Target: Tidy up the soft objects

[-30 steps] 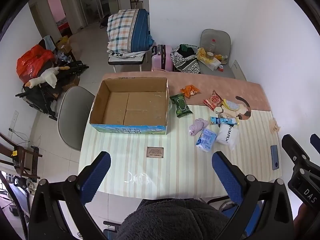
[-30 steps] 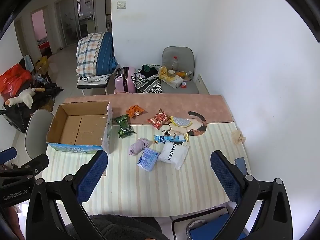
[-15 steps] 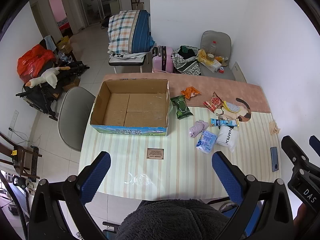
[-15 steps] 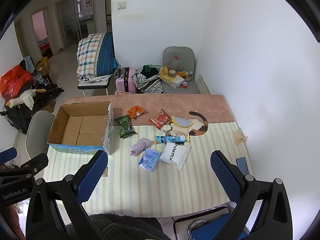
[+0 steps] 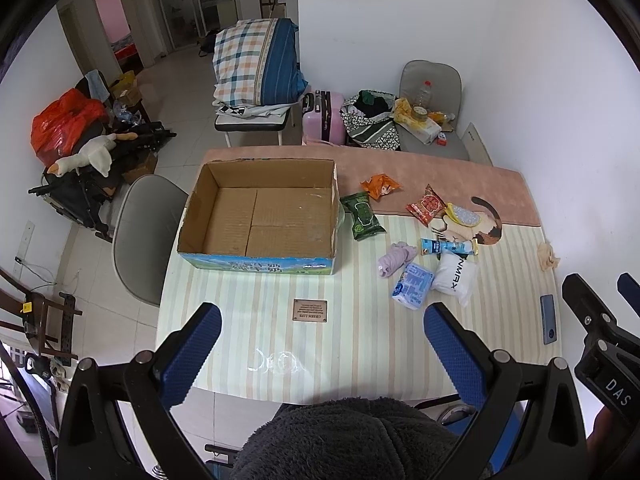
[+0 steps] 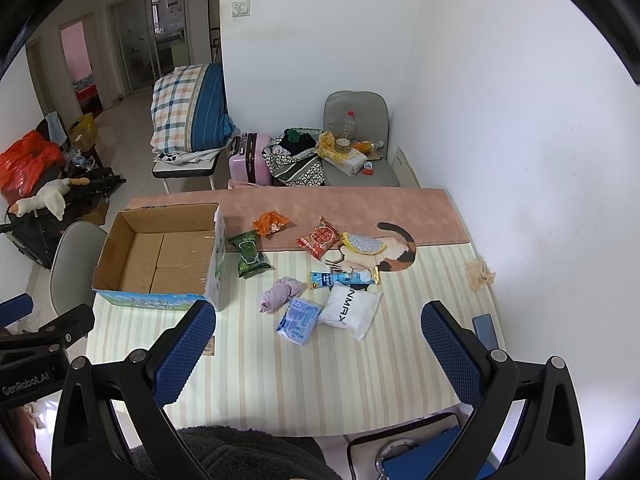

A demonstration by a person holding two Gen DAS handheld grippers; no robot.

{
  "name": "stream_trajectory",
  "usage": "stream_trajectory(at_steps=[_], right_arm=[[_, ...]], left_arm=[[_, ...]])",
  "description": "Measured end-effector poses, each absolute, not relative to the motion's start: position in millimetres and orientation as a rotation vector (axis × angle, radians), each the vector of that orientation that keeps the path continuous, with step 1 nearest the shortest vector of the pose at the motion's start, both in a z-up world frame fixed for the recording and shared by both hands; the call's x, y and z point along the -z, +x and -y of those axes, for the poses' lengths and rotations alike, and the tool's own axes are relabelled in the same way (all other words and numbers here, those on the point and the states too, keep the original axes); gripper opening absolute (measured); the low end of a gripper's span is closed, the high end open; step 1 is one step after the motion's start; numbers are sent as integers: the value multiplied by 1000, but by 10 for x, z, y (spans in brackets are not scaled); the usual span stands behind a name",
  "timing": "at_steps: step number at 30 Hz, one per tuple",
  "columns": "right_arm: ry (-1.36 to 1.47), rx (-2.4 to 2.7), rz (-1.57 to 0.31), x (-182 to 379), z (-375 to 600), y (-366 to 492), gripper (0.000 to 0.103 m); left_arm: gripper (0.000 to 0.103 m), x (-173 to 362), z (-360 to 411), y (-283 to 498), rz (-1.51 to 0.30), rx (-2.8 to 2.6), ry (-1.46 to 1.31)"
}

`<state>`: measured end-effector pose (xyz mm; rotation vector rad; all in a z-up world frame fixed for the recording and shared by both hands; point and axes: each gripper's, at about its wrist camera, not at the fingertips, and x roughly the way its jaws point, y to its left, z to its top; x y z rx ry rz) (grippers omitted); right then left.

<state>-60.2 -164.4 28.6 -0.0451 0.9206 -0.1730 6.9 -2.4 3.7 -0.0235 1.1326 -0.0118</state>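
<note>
An open, empty cardboard box [image 5: 264, 216] [image 6: 160, 256] stands on the left of the striped table [image 5: 360, 340]. Right of it lie soft packets: a green wipes pack [image 5: 362, 216] [image 6: 249, 254], an orange packet [image 5: 380, 186], a red snack packet [image 5: 426, 205] [image 6: 321, 238], a lilac rolled cloth [image 5: 396, 258] [image 6: 280, 294], a blue tissue pack [image 5: 413, 286] [image 6: 300, 320], a white pack [image 5: 456, 276] [image 6: 350, 310] and a blue tube [image 5: 448, 246]. My left gripper [image 5: 322, 354] and right gripper [image 6: 316, 354] are both open and empty, high above the table's near edge.
A dark phone [image 5: 548, 318] [image 6: 485, 330] lies near the right edge, a crumpled tissue [image 6: 480, 274] beyond it. A small brown card [image 5: 310, 311] lies mid-table. A grey chair [image 5: 144, 236] stands left of the table. A suitcase [image 6: 248, 158] and cluttered chairs stand behind.
Both views have shifted slightly, so the table sits a little lower in frame. Nothing on the table has moved and both grippers stay open.
</note>
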Motion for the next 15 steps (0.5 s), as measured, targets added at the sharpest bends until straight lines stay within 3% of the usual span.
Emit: stream_trajectory(at_steps=[15], right_arm=[[-54,166,-924,-261,1611,-502,103]], left_arm=[[103,-18,-23,148,-1135,17,-39]])
